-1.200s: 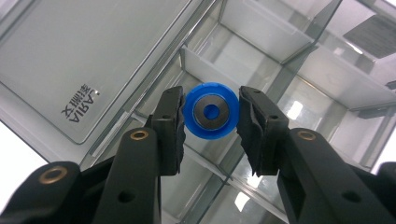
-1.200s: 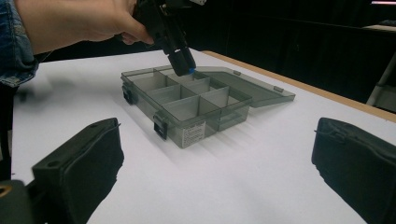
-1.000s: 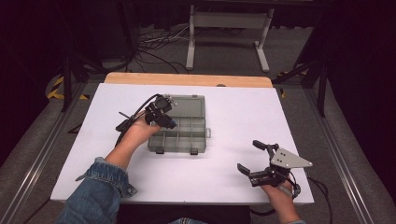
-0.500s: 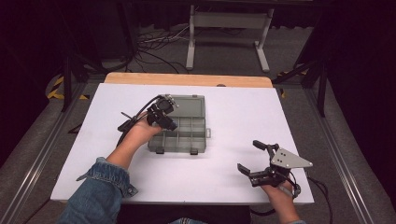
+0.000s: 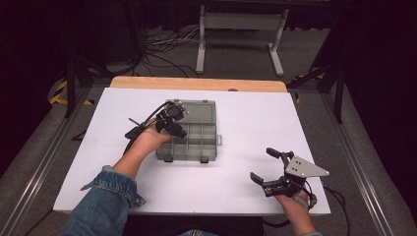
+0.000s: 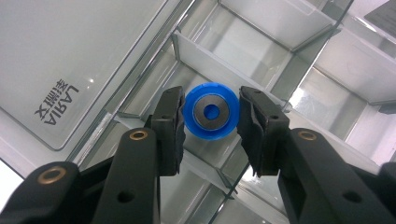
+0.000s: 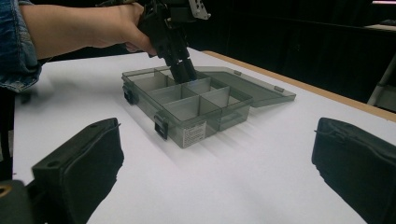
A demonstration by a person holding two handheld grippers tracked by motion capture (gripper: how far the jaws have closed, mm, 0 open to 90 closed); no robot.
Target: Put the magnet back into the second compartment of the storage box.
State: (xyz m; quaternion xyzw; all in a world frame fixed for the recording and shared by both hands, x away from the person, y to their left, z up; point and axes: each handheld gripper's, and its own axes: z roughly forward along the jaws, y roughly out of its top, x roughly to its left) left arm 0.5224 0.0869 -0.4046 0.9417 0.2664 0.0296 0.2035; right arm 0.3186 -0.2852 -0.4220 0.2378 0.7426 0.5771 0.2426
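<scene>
A clear grey compartment box lies open at the middle of the white table, its lid folded flat behind it. My left gripper points down into a compartment on the box's left side. In the left gripper view it is shut on a blue round part with a grey metal centre, one pad pressing each side, just above the dividers. My right gripper rests near the table's front right, open and holding nothing. The right gripper view has its wide jaws facing the box and the left gripper.
The white table has a wooden strip along its far edge. A metal stand and cables sit on the dark floor behind. The box lid carries printed lettering. A denim sleeve reaches in from the front left.
</scene>
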